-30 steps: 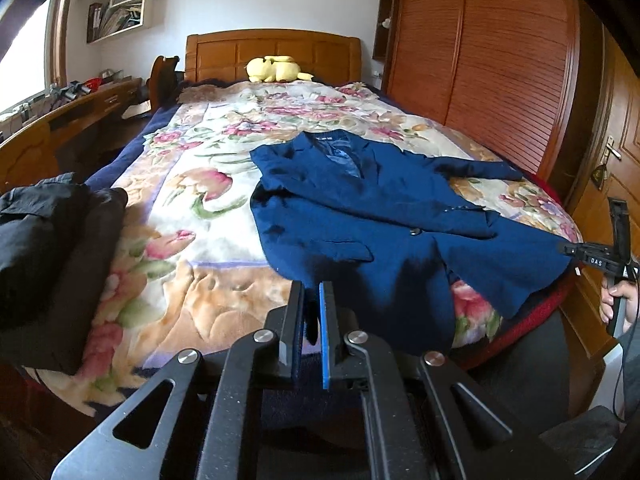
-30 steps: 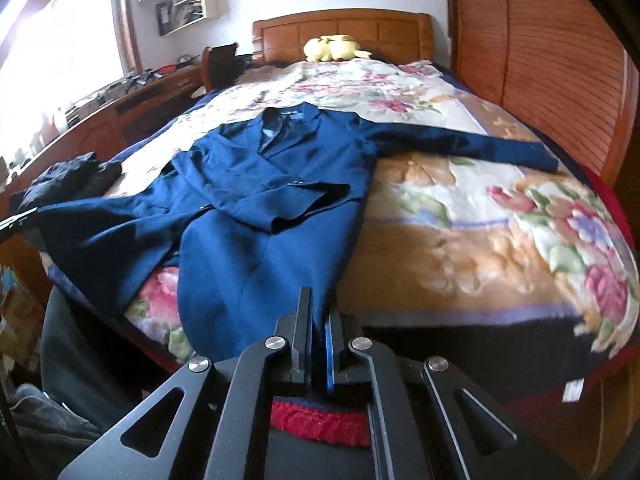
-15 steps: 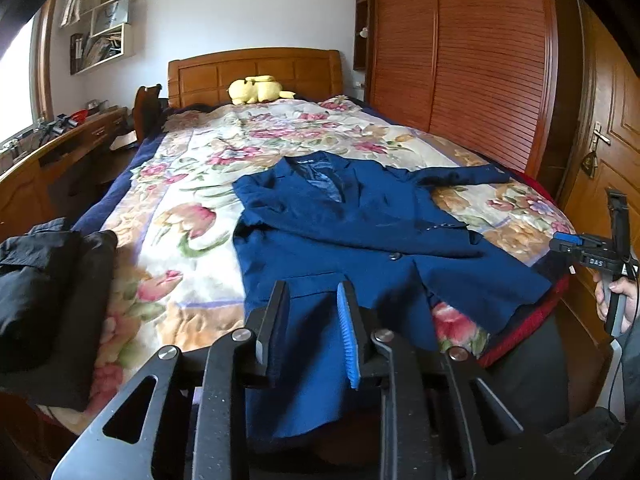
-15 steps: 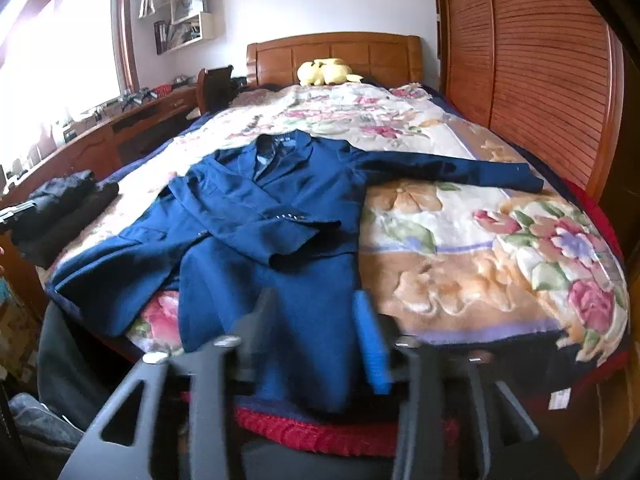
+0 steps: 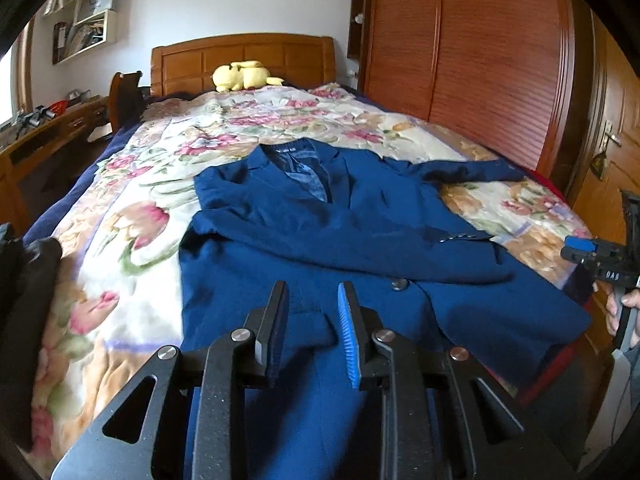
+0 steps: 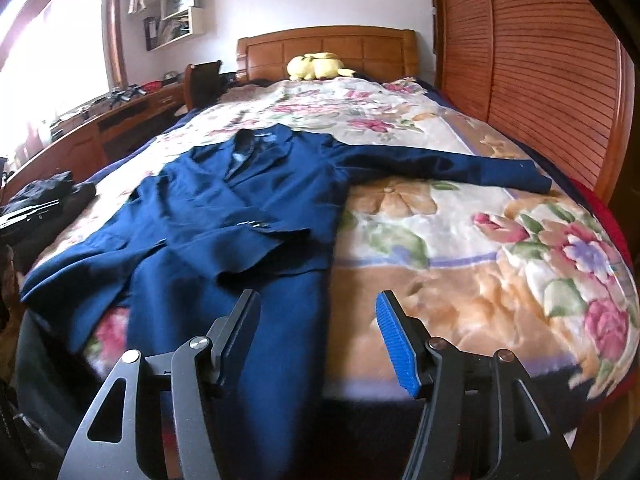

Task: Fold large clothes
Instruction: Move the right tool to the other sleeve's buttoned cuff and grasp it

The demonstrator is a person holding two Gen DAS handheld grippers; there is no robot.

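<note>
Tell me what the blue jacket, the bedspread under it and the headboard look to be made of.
Blue jacket: woven suit cloth, probably wool or a blend; matte, with crisp lapels and soft creases.
Bedspread: plush fleece-like blanket with a printed floral pattern; its surface looks soft and slightly fuzzy.
Headboard: wood, orange-brown and varnished, with raised panels and a slight sheen.

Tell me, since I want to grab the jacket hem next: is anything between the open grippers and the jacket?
Nothing visible. The left gripper and right gripper are open right above the blue jacket; only the floral bedspread lies around it.
</note>
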